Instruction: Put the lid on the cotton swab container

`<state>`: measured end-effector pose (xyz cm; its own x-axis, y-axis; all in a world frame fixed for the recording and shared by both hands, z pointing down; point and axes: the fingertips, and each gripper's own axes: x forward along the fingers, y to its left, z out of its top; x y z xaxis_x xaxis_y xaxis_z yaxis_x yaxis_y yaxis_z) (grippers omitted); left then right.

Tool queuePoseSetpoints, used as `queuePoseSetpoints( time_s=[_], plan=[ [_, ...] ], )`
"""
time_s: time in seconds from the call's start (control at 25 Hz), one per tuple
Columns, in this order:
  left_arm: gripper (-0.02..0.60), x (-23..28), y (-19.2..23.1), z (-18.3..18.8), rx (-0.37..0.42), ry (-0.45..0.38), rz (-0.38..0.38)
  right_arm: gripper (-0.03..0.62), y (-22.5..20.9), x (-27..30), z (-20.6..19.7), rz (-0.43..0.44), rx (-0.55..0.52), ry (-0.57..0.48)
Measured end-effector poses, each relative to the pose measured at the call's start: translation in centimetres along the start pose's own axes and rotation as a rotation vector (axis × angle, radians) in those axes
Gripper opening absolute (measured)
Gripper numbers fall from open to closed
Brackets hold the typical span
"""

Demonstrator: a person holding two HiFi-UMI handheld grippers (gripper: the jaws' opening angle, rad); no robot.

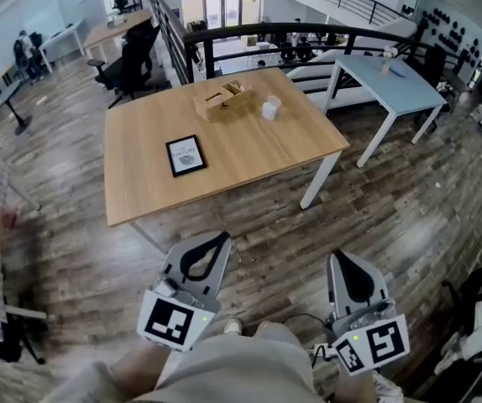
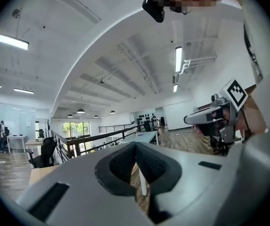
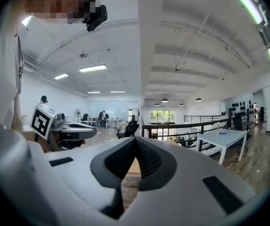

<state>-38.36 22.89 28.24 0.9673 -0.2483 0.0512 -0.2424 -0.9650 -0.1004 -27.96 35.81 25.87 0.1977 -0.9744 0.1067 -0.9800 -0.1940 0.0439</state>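
A small white cotton swab container (image 1: 270,107) stands on the far right part of a wooden table (image 1: 249,154), well ahead of me. I cannot make out its lid from this distance. My left gripper (image 1: 226,236) and right gripper (image 1: 339,256) are held low and close to my body, over the floor and short of the table. Both are shut with nothing between the jaws. In the left gripper view the left gripper (image 2: 135,144) points level across the room, its jaws touching at the tip. The right gripper (image 3: 135,138) shows the same in its own view.
A wooden box (image 1: 222,100) sits beside the container, and a black-framed picture (image 1: 185,154) lies nearer on the table. A light blue table (image 1: 392,78) stands at the right, a black railing (image 1: 266,34) behind, office chairs (image 1: 128,61) at the far left. People stand far off.
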Motion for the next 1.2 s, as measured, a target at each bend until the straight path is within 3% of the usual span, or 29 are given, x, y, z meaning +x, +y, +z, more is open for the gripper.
queuePoseSetpoints(
  time_s=[0.2,0.44,0.72,1.2],
  plan=[
    [0.021,1.0,1.2,-0.9,-0.009,0.009,-0.007,0.026,-0.5,1.1,-1.3,-0.016,0.005,0.04],
    [0.021,5.5,1.3,-1.6,0.005,0.014,-0.034,0.026,-4.3,3.1,-2.1,-0.029,0.016,0.045],
    [0.021,14.3,1.8,-1.6,0.035,0.029,-0.03,0.026,-11.9,8.1,-1.8,-0.014,0.028,0.026],
    [0.021,29.9,2.7,0.1,0.051,0.05,0.057,0.026,-26.8,16.1,-2.4,0.055,0.036,0.043]
  ],
)
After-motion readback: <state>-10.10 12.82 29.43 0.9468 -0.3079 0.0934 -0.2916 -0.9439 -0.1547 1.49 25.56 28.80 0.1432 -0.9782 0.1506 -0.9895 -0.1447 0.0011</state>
